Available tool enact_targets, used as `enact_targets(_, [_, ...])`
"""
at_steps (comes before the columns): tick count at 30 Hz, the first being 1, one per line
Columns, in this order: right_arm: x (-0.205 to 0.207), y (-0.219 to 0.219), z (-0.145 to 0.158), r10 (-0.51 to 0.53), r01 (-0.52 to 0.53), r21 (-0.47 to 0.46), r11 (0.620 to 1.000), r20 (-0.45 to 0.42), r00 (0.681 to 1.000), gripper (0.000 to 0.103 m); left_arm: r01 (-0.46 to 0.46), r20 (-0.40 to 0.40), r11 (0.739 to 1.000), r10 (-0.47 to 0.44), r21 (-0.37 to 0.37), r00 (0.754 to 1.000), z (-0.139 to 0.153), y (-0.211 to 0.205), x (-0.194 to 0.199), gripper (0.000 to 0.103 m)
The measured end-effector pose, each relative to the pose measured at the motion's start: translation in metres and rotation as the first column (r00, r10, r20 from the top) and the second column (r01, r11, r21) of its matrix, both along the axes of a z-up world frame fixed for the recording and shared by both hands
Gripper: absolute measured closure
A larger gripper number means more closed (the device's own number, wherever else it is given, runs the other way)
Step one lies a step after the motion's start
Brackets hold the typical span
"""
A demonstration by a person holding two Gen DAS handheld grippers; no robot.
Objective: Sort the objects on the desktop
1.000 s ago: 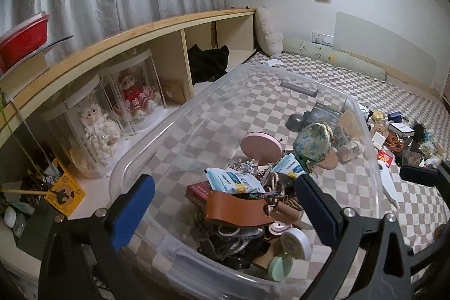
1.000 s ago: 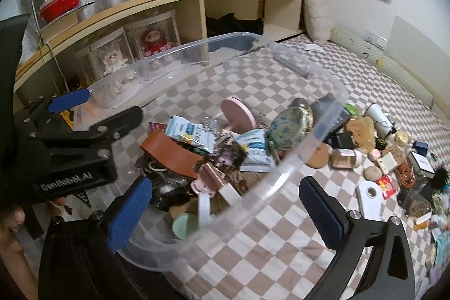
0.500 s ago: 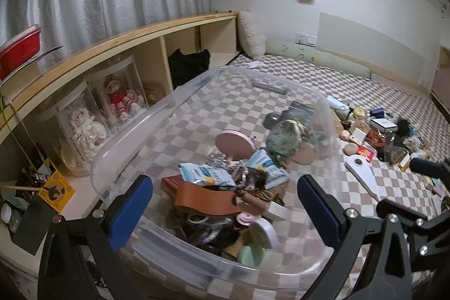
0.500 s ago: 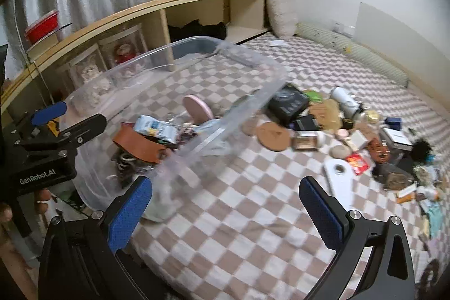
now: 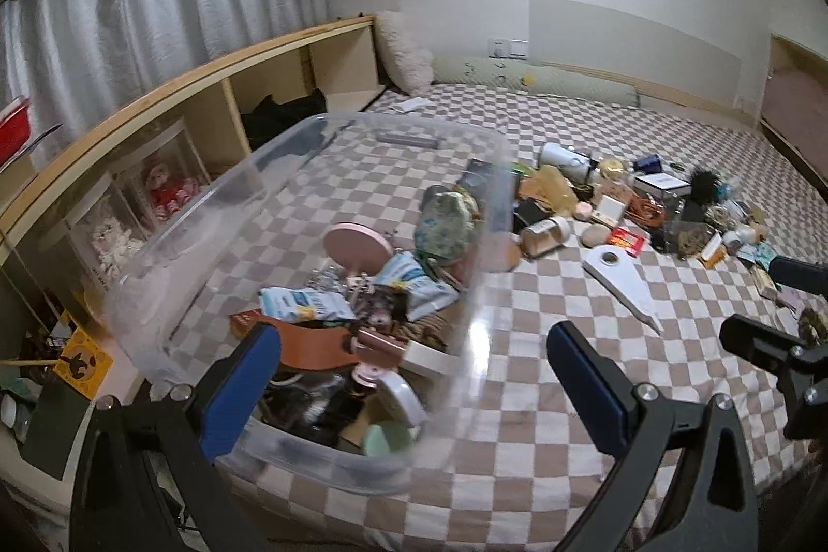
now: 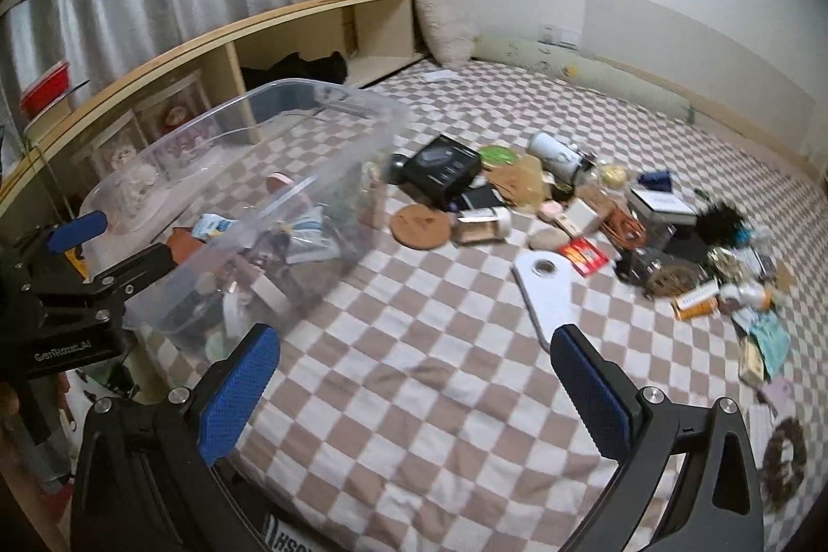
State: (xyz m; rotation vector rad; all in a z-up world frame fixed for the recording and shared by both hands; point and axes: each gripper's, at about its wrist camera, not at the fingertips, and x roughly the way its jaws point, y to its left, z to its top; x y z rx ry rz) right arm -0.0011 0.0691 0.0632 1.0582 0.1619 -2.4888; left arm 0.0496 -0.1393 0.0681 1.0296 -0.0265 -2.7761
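Observation:
A clear plastic bin (image 5: 481,241) stands on the checkered bed, part filled with small items: a pink round disc (image 5: 358,242), a floral pouch (image 5: 445,225), a brown leather strap (image 5: 315,347). The bin also shows in the right wrist view (image 6: 331,107). My left gripper (image 5: 414,371) is open and empty at the bin's near end. My right gripper (image 6: 414,381) is open and empty over bare bedspread, right of the bin. Loose items lie in a pile: a black box (image 6: 442,166), a cork coaster (image 6: 420,225), a white flat tool (image 6: 546,288).
A wooden shelf (image 5: 207,86) with doll cases (image 5: 155,190) runs along the left. A pillow (image 6: 445,19) and a bolster (image 6: 585,78) lie at the far wall. More small clutter (image 6: 724,257) spreads at the right. The left gripper's body (image 6: 77,283) shows at the left edge.
Both grippers have pulled back and swung right, away from the bin. The bin now sits left in both views and the loose pile has come into view.

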Motion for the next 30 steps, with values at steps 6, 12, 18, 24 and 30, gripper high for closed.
enact_targets(6, [0.005,0.032,-0.007,-0.059,0.059,-0.011,0.998,-0.001,0.998,0.0,0.007,0.002,1.0,-0.007,0.001,1.0,-0.004,0.017,0.003,0.0])
enact_targets(12, [0.011,0.051,-0.013,-0.092,0.092,-0.009,0.996,-0.008,0.996,0.0,0.013,0.024,1.0,-0.013,-0.012,1.0,-0.014,0.031,0.007,0.0])
enact_targets(18, [0.019,0.066,-0.021,-0.126,0.125,-0.022,0.992,-0.001,0.992,0.0,0.038,0.026,0.999,-0.037,-0.031,0.999,-0.021,0.044,0.01,0.0])
enact_targets(24, [0.028,0.072,-0.025,-0.159,0.159,0.006,0.987,-0.024,0.987,0.0,0.052,0.03,0.998,-0.051,-0.034,0.998,-0.027,0.052,0.013,0.0])
enact_targets(30, [0.031,0.073,-0.03,-0.163,0.162,-0.01,0.987,-0.02,0.986,0.0,0.058,0.03,0.998,-0.057,-0.031,0.998,-0.029,0.054,0.013,0.0])
